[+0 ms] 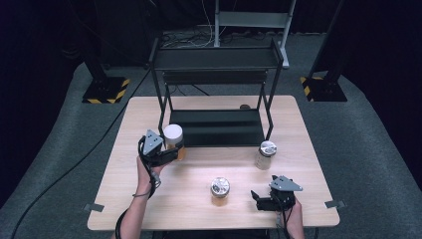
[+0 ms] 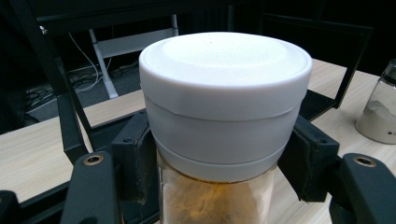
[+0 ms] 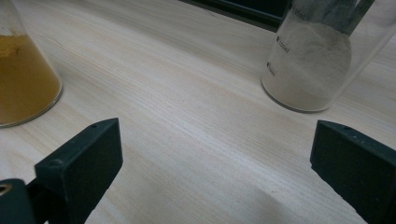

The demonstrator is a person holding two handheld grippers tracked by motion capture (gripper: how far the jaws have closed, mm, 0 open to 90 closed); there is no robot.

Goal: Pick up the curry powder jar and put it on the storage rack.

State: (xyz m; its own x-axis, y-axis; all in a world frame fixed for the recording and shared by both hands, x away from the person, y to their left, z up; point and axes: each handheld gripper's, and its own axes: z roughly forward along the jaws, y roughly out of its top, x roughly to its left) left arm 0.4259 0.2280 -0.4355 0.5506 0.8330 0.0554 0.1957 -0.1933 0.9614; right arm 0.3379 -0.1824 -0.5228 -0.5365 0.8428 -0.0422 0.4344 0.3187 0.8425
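High view: left gripper clamped on a white-lidded jar at the front edge of the black shelf rack; right gripper resting open and empty on the wooden table. Left gripper view: pads pressed against the jar just under its lid, orange-brown powder inside. Right gripper view: jaws spread wide over bare wood, a flask of white powder ahead.

The high view looks forward and down over the whole counter. The left gripper view sits very close behind a white-lidded jar, facing the rack. The right gripper view skims the counter; both gripper views share the powder jar.
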